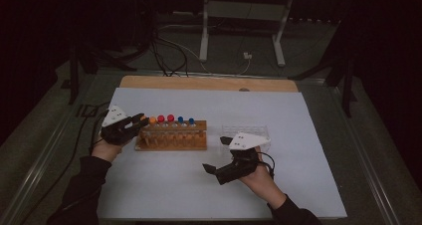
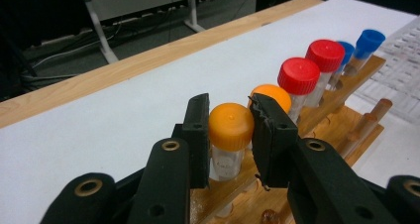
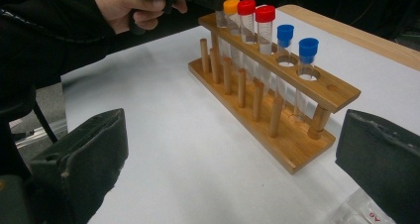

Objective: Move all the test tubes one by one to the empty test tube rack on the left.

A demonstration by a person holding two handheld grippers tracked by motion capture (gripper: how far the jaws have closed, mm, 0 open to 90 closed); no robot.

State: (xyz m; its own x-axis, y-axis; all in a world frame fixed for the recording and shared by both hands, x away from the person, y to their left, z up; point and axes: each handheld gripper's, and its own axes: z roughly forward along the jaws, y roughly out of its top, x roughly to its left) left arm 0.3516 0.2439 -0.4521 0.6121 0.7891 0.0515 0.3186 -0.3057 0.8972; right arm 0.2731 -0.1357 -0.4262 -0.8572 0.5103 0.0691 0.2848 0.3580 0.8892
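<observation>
Left gripper (image 2: pixel 230 135): held at the left end of the wooden rack (image 1: pixel 171 144); its jaws are pinched on the orange cap of the end tube (image 2: pixel 230 127), one pad on each side of the cap.
End tube: seen standing upright in the leftmost hole of the rack, a clear tube under an orange cap.
Neighbouring tubes: a second orange-capped tube (image 2: pixel 271 94) is set just beside it, then two red-capped tubes (image 2: pixel 298 76) and two blue-capped tubes (image 2: pixel 370 39), all upright in one row toward the right.
Wooden rack: placed on the white worktop (image 1: pixel 199 195), left of centre, with a row of bare pegs along its near side.
Clear tray (image 1: pixel 246 132): laid just right of the rack, on the far side of the right gripper.
Right gripper (image 1: pixel 215 171): held low over the worktop, near and right of the rack, well apart from it; its jaws are spread wide, with nothing between them.
</observation>
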